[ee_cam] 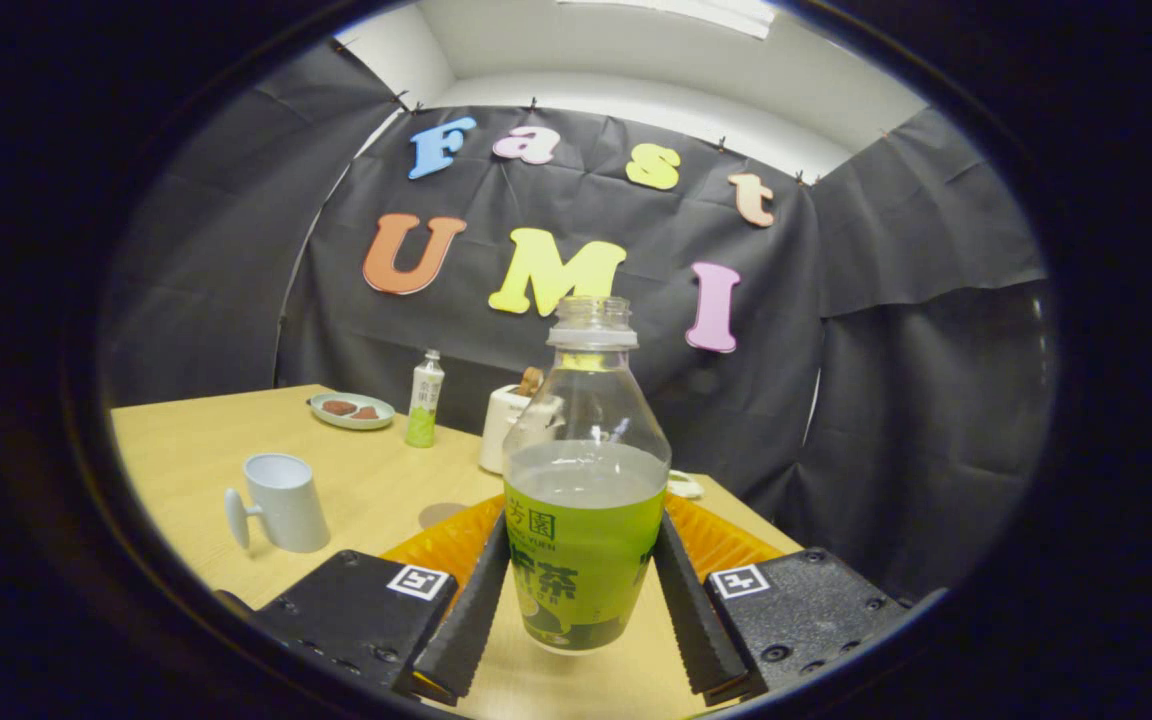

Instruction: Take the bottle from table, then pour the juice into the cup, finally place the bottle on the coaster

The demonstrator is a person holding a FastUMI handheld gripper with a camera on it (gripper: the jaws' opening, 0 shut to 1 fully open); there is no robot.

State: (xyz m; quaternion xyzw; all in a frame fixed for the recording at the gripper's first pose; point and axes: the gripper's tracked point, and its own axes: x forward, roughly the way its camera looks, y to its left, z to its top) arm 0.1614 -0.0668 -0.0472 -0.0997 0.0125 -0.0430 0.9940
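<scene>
Standing uncapped between clamping fingers [581, 610], half-full green-labelled bottle [584, 520]

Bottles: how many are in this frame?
2. The open bottle is clamped between the gripper fingers; a small bottle stands beyond the cup, beside the plate.

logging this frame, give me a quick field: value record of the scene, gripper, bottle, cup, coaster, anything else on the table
gripper: shut on the bottle, one finger on each side
bottle: uncapped, upright, partly full of juice
cup: upright on the table, apart from the bottle
coaster: orange, just beyond the fingers, behind the bottle
table: light wood
far items: plate, small bottle
</scene>
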